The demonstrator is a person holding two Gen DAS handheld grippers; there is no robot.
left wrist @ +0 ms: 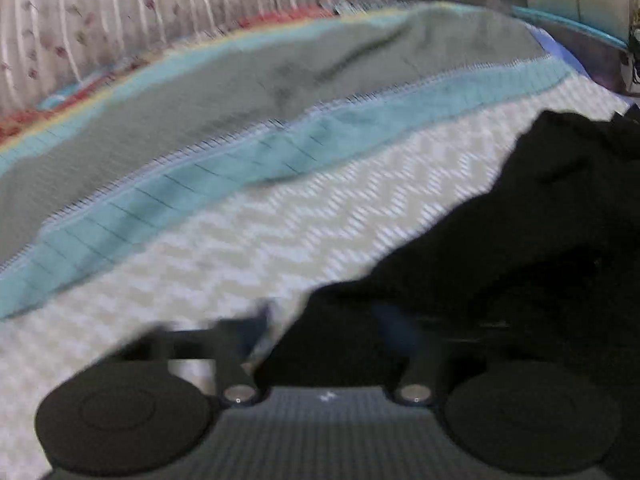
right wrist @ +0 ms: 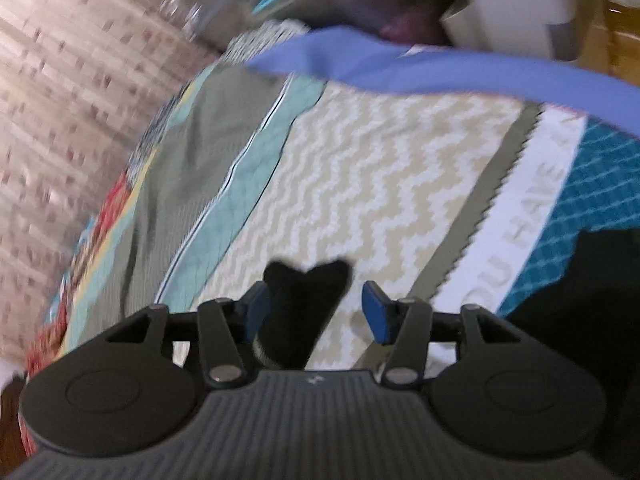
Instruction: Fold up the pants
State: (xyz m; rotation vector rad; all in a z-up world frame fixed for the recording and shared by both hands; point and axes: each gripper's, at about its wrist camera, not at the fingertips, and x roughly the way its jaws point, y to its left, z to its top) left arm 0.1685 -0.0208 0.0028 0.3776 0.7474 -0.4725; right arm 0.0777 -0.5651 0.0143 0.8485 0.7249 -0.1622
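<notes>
1. Left wrist view: the black pants [left wrist: 520, 240] lie heaped on the right side of the quilt [left wrist: 280, 248], and their near edge runs in between the fingers of your left gripper [left wrist: 330, 322]. The fingers look spread around the cloth. Blur and dark fabric hide the pads, so I cannot tell whether they are pressing. Check that bite before you pull.
2. If the left grip is loose, close on the hem only. Take one clean edge, not a bunch of layers, or the fold will come out lumpy.
3. In the right wrist view your right gripper [right wrist: 316, 310] has its jaws apart. A black flap [right wrist: 304, 300] of the pants stands between them and leans on the left pad [right wrist: 256, 312]. The right pad is clear of it, so nothing is clamped there.
4. Centre that flap between the pads, then close firmly. As it sits, I judge it likely to slip out on the left side when you lift.
5. Both views are smeared. Slow your hands before you grip, so that you can see which layer you are taking.
6. Once both corners hold, lift them together and keep the edge taut between the grippers. The rest of the pants sits at the near right of the quilt, so carry the edge level over the bare zigzag patch in the middle.
7. Lay it down flat there, and release only when the cloth rests on the quilt.
</notes>
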